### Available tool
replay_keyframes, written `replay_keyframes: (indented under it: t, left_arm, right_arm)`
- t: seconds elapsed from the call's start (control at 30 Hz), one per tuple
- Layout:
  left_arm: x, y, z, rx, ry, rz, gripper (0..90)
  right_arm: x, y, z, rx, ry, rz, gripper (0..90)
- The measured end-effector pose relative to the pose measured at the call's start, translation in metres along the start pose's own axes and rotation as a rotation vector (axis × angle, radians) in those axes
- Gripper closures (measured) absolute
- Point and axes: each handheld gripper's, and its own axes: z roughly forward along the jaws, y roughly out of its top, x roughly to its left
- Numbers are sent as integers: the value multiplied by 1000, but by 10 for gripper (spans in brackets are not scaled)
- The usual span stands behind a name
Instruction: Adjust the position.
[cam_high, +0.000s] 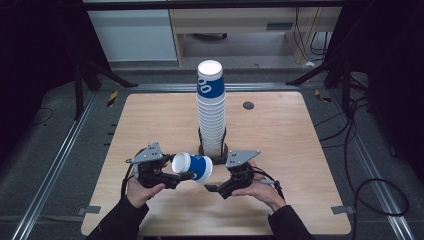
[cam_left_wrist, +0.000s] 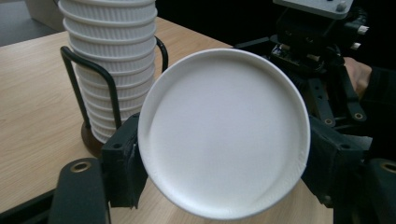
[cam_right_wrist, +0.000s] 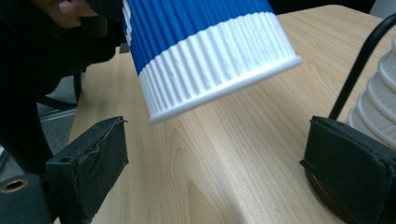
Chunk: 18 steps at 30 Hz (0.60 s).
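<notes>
Holding one cup sideways near the table's front, the left gripper pinches it, off the stack. Left gripper view: pads clamp its rim. Right gripper view: the right gripper is spread, empty; setting down remains.

hidden: cup stack top — cut by frame edge | cup closed end — cut off

White marks on top cup (unreadable)

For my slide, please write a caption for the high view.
Left gripper holds a cup sideways; right gripper open beside it, cup stack behind.
</notes>
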Motion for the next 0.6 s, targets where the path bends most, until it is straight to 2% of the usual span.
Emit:
replay_keyframes:
  t: [0.37,0.47,0.6]
  left_arm:
    - [-9,1,8,7,-80,23,261]
    - [-12,0,10,4,-113,26,261]
    - [-14,0,11,10,-133,39,261]
  right_arm:
    - [2,2,5,-49,79,-2,67]
    - [4,3,6,-57,104,-7,76]
    - [6,3,8,-67,135,-9,100]
